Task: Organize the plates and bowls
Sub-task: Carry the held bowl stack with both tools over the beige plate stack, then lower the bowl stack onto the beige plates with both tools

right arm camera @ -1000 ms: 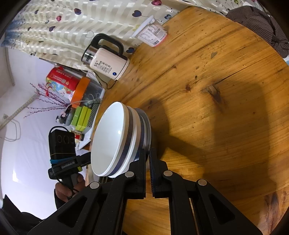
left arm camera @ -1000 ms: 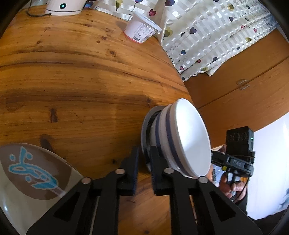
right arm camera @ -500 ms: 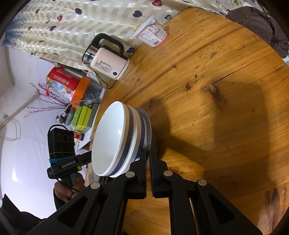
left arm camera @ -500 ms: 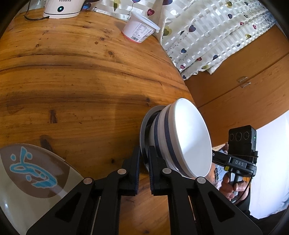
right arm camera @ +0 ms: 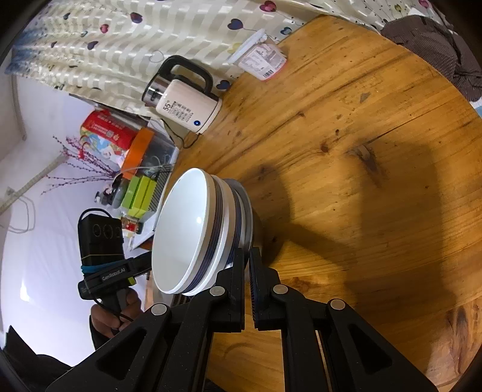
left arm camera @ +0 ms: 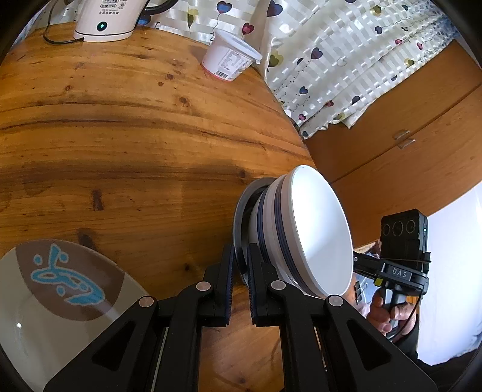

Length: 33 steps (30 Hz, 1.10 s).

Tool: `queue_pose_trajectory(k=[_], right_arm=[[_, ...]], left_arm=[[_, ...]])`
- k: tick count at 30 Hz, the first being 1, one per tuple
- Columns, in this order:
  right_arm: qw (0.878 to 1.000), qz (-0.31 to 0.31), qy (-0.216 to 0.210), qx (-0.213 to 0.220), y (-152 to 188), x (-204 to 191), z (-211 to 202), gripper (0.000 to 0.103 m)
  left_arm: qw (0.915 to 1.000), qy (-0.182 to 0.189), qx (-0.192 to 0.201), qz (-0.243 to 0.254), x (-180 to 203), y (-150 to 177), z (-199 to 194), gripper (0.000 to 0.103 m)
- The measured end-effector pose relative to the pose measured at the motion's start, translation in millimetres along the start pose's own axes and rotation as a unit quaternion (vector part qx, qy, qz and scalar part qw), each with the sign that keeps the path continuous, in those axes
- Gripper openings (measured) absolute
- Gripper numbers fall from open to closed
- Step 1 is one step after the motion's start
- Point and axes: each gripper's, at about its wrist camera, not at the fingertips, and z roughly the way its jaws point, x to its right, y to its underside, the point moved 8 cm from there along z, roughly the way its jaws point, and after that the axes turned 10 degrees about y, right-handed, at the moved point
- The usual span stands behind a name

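Fingers [left arm camera: 229,271] of both grippers pinch the grey plate's [left arm camera: 241,211] rim.

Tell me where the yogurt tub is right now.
The yogurt tub lies on its side at the far edge of the wooden table, against the heart-patterned curtain, just right of the white kettle in the left wrist view.

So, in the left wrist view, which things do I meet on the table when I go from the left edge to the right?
Plate with the blue pattern → white electric kettle → white plastic tub with a barcode label → stack of white bowls on a grey plate.
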Motion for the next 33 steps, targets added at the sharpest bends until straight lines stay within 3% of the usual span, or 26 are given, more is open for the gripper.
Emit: queue_pose_trajectory(k=[15,33], right_arm=[[0.999,-0.034,-0.01,-0.004,1,-40,1,0.006],[0.995,-0.082,-0.031,-0.04,13,-99,36,0.006]], left_arm=[[0.9993,-0.01,0.035,0.005,2,2,-39,0.007],[0.9955,-0.04,0.084,-0.022,-28,21,-100,0.007]])
